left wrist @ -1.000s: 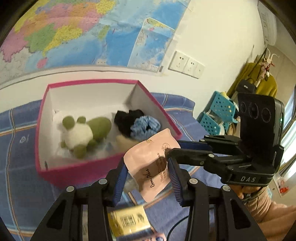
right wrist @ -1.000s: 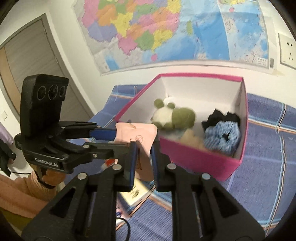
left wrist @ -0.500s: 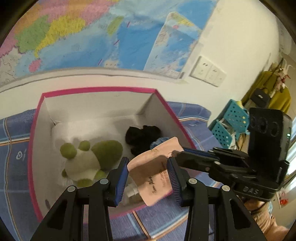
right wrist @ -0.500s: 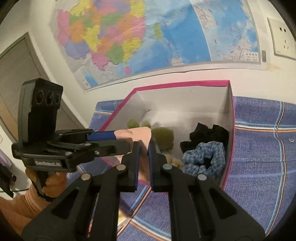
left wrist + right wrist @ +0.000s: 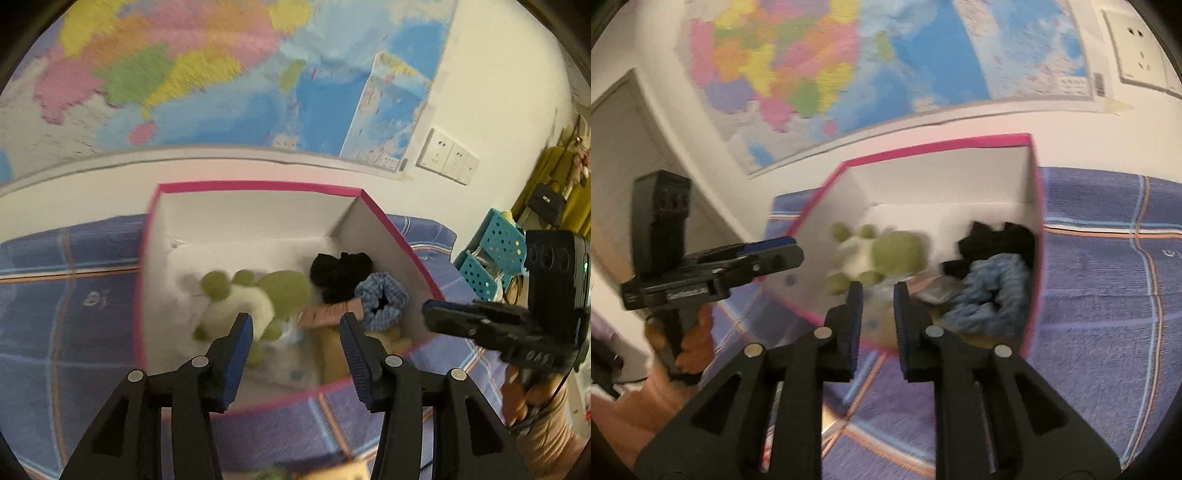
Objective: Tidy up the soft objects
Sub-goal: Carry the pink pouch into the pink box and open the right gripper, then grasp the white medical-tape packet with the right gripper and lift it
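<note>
Pink pouch (image 5: 328, 313) now in box (image 5: 258, 187), both hand-held grippers just opened

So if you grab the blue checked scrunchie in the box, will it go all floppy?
Probably. The blue checked scrunchie looks like gathered, ruffled cloth slumped against the black scrunchie, so it should squash and droop. It likely weighs little. It seems unlikely to roll, being a crumpled ring.
</note>
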`<action>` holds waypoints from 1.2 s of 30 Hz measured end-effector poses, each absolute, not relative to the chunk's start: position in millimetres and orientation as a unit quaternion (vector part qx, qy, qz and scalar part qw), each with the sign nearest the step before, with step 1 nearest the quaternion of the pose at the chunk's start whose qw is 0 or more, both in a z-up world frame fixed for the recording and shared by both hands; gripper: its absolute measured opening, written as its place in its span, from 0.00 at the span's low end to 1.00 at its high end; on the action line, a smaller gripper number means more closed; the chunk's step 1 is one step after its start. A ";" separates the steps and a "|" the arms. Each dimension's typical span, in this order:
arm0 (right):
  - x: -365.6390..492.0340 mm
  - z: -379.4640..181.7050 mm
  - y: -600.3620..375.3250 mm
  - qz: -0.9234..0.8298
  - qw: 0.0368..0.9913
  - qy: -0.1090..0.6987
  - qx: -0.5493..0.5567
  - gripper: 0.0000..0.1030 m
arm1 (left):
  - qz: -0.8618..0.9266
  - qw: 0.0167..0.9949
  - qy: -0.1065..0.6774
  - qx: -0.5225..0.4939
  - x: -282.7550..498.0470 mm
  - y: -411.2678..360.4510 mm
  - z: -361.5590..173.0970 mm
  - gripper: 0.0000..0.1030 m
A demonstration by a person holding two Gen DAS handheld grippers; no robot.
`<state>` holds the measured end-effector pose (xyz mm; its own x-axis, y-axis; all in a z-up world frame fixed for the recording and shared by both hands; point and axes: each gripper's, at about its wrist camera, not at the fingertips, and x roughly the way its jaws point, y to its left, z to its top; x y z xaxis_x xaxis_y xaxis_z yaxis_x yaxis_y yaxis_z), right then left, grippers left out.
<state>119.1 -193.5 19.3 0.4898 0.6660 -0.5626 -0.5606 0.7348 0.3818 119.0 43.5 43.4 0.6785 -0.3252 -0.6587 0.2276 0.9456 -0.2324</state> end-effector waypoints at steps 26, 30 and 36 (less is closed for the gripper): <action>28.5 -75.6 -30.5 0.481 0.720 0.490 -0.101 0.26 | -0.054 0.878 0.463 -0.109 15.3 123.8 -56.7 0.52; 30.1 -78.5 -35.5 0.434 0.744 0.488 -0.142 0.26 | -0.075 0.876 0.464 -0.112 11.3 116.1 -57.3 0.52; 40.1 -79.7 -63.9 0.413 0.755 0.500 -0.098 0.26 | -0.098 0.867 0.476 -0.111 14.7 107.6 -66.4 0.52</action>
<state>40.1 -63.9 -79.7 0.1586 0.5241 -0.8368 -0.7213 0.6402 0.2643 14.7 107.6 -66.4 0.5281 -0.2749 -0.8034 0.0643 0.9564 -0.2850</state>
